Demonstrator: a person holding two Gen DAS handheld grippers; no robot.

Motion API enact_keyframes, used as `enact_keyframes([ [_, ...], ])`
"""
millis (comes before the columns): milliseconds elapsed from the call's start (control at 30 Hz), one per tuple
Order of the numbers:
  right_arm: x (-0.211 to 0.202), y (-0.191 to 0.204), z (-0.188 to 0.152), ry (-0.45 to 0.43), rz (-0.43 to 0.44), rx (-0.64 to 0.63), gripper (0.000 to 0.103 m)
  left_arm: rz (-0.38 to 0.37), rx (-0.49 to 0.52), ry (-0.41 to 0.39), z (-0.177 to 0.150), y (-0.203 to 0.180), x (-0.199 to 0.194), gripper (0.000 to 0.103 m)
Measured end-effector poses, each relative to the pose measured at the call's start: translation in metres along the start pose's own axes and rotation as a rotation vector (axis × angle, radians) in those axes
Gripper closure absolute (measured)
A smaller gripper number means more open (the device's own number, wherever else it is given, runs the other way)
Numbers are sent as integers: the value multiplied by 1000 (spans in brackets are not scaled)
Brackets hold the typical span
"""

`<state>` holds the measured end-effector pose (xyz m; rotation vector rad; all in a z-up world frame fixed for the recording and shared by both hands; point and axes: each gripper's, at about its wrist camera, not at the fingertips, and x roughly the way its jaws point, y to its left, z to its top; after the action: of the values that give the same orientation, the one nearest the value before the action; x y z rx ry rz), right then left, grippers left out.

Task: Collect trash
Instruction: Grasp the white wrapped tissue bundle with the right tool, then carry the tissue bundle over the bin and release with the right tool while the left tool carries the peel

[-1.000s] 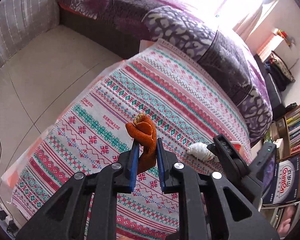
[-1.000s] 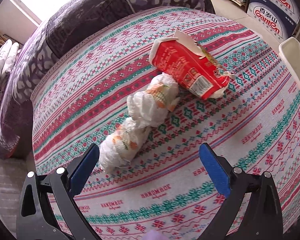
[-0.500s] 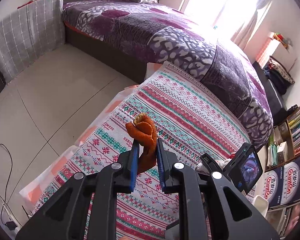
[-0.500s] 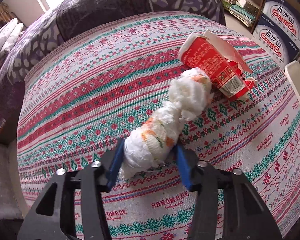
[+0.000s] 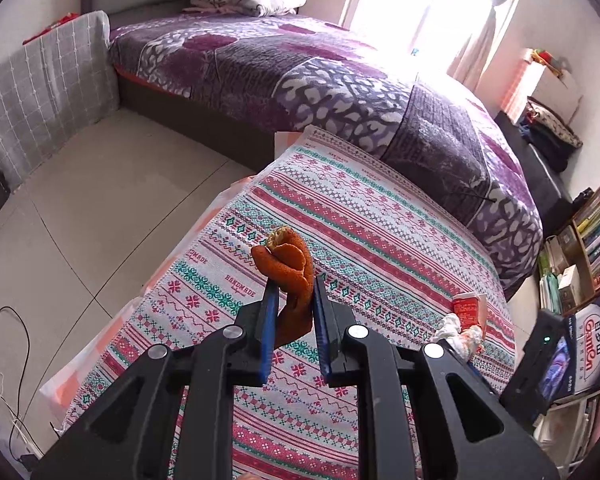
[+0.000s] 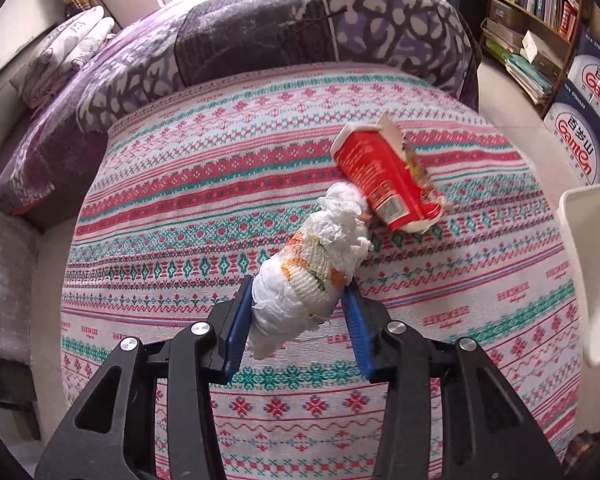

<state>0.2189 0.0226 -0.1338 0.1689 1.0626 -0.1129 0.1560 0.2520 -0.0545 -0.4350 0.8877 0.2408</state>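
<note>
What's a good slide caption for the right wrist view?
Right gripper clamps a crumpled white tissue wad above the patterned woven tablecloth, red torn carton beyond.

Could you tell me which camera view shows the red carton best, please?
The right wrist view: the red carton lies torn open on the patterned cloth, fully visible. The left wrist view shows only its small top behind the paper wad.

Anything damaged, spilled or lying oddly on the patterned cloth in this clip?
Yes. The red carton lies on its side on the cloth, its top torn open and ragged. The right claw grips a crumpled tissue wad; the left claw holds an orange peel. No spill shows.
</note>
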Motion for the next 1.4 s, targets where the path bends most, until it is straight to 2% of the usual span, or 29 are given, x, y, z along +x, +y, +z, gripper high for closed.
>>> enact_keyframes([
  [267,-50,-30,23,-125,-3,-82,62,24,90,-50,-13,-38,-7,86],
  [433,-75,-51,24,-207,-28,-127,62,20,132,-79,-22,-60,-13,86],
  [700,-104,-89,19,-304,-39,-131,62,2,172,-146,-36,-87,-26,86],
  [967,-126,-128,18,-400,-41,-68,61,-23,220,-211,-51,-120,-38,86],
  [1400,-147,-194,31,-457,-75,47,61,-83,286,-233,-75,-183,-44,86],
])
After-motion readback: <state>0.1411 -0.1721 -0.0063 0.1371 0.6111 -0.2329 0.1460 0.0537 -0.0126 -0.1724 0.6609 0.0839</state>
